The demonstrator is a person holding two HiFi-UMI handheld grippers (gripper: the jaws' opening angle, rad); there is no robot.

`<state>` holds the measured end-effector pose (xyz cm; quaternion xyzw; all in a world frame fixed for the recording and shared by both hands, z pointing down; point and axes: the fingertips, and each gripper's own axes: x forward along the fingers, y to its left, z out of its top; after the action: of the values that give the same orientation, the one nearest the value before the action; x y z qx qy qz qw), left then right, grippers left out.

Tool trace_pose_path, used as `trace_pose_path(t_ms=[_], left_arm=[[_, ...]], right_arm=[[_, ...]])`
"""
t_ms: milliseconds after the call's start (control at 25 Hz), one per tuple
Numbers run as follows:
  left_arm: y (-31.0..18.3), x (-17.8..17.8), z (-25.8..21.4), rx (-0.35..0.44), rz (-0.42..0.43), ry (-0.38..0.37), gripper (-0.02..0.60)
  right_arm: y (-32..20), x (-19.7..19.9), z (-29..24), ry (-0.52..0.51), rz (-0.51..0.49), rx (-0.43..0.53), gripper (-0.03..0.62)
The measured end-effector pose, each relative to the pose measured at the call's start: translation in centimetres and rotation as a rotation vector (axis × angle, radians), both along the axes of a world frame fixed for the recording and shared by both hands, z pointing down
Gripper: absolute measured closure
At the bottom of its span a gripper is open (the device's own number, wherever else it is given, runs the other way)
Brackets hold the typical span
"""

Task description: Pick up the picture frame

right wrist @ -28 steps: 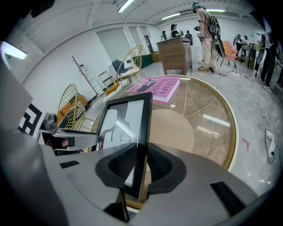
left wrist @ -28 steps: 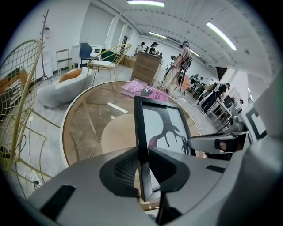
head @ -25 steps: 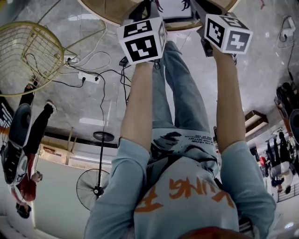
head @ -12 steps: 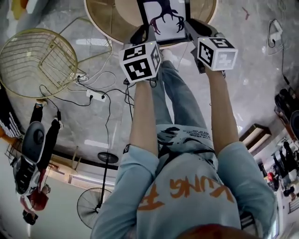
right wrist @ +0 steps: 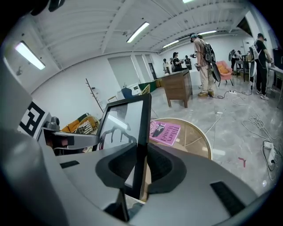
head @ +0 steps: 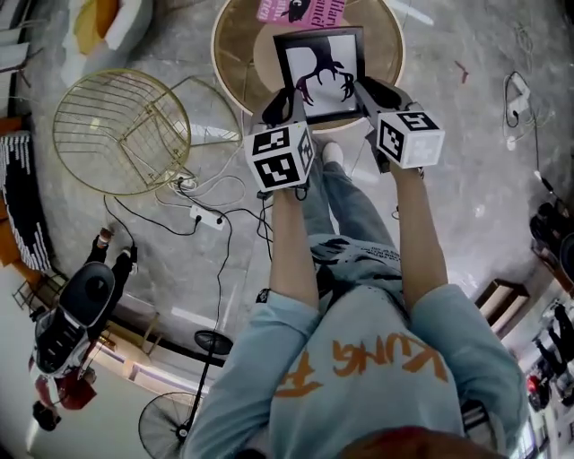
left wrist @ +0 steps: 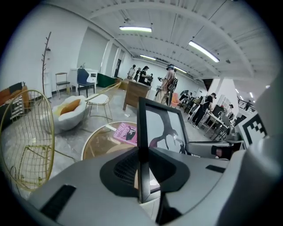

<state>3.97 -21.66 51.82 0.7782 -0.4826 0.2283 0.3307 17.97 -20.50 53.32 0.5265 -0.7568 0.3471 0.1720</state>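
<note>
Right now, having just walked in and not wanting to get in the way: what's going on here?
A person holds a gripper in each hand. The left gripper and the right gripper are each clamped on a side edge of a black picture frame, one per side. The frame hangs between them over a round table, apparently clear of it. A pink book lies on the table.

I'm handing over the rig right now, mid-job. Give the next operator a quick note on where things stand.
Left gripper: shut on the left edge of the picture frame.
Right gripper: shut on its right edge.
Frame hangs between them above the round table, where a pink book lies.
Done: frame gripped and picked up.
Left: just hold it steady.
</note>
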Motion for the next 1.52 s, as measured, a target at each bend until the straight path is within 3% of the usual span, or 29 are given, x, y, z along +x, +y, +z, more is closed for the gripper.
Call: trace_pose_path(t_ms=[280, 600, 840, 1240, 1520], left_arm=[[-0.3, -0.3, -9.7, 0.157, 0.008, -0.005, 0.503], [-0.9, -0.7, -20.3, 0.344, -0.006, 0.051, 0.503], [-2.7, -0.9, -27.7, 0.501, -0.014, 0.067, 0.503], [-2.4, -1.3, -35.0, 0.679, -0.023, 0.101, 0.503], [-1.9, -0.5, -37.1, 0.74, -0.02, 0.089, 0.503]], right_arm=[[-0.3, -0.3, -9.2, -0.018, 0.015, 0.136, 0.525], [-1.0, -0.6, -20.7, -0.017, 0.053, 0.298, 0.525], [-3.2, -0.8, -28.7, 0.037, 0.003, 0.459, 0.526], [-3.4, -1.1, -36.3, 0.062, -0.025, 0.633, 0.525], [-3.1, -0.4, -38.2, 0.053, -0.034, 0.69, 0.525]])
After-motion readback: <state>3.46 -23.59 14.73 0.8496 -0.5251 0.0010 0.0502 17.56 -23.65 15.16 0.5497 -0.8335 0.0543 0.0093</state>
